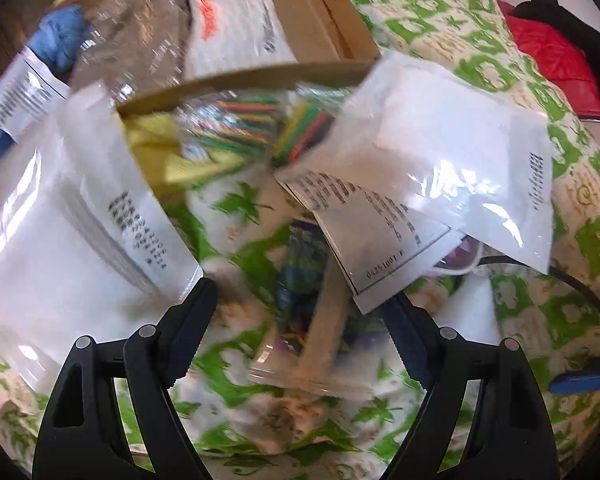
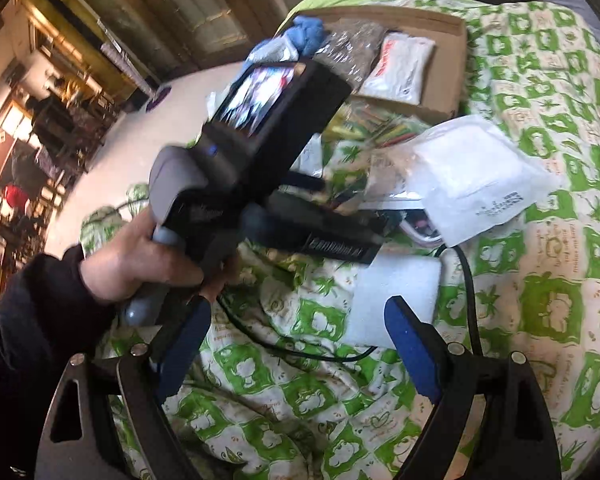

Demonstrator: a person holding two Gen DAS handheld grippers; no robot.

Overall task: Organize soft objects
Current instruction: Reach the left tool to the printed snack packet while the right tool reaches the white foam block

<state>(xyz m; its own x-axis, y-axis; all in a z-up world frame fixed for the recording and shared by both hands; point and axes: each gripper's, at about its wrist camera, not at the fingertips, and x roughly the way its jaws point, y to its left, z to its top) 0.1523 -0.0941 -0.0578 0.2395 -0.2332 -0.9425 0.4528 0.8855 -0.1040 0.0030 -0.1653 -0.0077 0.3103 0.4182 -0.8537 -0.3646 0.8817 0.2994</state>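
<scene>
Soft packets lie on a green-and-white bedspread. My left gripper is open, low over a clear bag of colourful items. A white packet lies to its left and another white packet to its right, over a printed sheet. A cardboard box behind holds a white pouch and a clear bag. My right gripper is open and empty above the bedspread, near a white foam block. The left gripper's body fills the right wrist view.
A bag of coloured sticks leans at the box's front. Blue cloth sits at the box's left. A red and black garment lies far right. A black cable crosses the bedspread. A room with shelves lies beyond the bed.
</scene>
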